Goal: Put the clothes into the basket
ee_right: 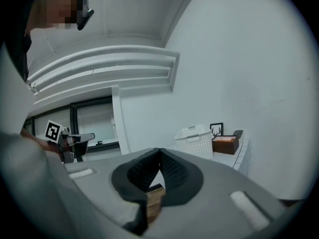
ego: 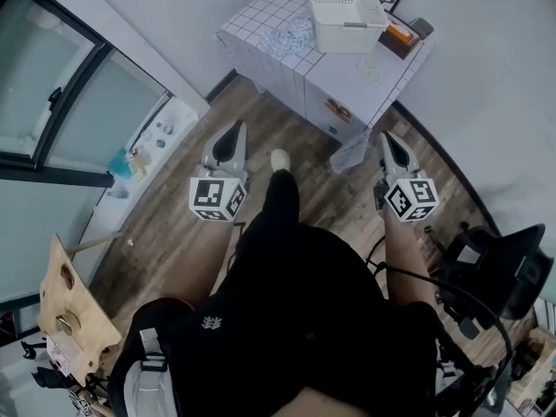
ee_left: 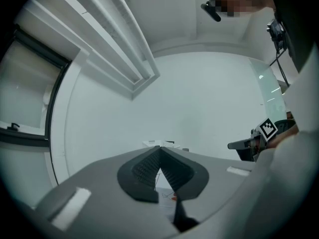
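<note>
clothes (ego: 289, 35) lie beside basket (ego: 346, 11) on table (ego: 352, 89); left tongs (ee_left: 159, 148), right tongs (ee_right: 159, 150) closed.

No word or number can be read anywhere. The left gripper (ego: 234, 130) and right gripper (ego: 387, 137) bear only black-and-white square markers. The near black garment (ego: 295, 276) has a white emblem (ego: 211, 322) and the far table (ego: 261, 24) an orange label (ego: 339, 109) — both too small to read.

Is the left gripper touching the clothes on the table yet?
Apart. The head view shows the left gripper over the floor, well short of the clothes on the table.
</note>
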### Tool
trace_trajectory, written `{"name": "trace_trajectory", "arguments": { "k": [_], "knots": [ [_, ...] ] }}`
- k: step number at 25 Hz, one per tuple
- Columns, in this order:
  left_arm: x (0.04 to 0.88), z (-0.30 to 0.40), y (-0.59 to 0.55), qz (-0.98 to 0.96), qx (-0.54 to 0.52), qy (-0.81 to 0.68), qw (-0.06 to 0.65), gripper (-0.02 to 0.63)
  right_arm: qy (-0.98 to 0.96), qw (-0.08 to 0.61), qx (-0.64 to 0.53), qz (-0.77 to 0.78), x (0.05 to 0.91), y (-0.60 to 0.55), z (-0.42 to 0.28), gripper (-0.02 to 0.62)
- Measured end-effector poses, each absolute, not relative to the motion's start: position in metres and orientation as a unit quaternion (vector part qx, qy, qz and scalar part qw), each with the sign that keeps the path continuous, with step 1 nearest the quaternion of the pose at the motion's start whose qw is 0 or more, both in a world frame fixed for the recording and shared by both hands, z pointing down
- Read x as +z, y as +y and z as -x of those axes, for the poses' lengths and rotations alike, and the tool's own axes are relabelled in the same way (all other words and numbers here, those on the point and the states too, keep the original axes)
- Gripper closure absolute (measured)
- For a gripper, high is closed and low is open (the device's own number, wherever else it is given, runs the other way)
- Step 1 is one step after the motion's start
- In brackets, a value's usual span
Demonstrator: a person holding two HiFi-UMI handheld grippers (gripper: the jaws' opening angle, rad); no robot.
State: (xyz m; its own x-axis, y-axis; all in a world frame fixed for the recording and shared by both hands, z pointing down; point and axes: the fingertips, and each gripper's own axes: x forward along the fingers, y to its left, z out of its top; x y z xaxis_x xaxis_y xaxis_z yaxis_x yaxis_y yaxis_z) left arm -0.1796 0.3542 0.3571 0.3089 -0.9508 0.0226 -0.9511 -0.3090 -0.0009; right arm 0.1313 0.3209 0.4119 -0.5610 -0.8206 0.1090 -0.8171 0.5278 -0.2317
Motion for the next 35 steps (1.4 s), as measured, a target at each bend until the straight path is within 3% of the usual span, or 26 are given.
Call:
{"name": "trace_trajectory", "arguments": {
  "k": [14, 21, 35],
  "knots": [
    [0.38, 0.171, 0.148, -0.847, 0.006, -0.532, 0.02, 0.6, 0.832, -0.012, -0.131, 0.539, 0.409, 0.166, -0.155, 0.594],
    [0.395, 0.18, 0.01, -0.87, 0.033, -0.492, 0.03, 0.6, 0.815, -0.012, -0.124, 0.566, 0.401, 0.039, -0.127, 0.594],
    [0.426, 0.167, -0.135, -0.9, 0.047, -0.428, 0.063, 0.6, 0.772, -0.022, -0.094, 0.628, 0.39, -0.09, -0.143, 0.594]
  ]
}}
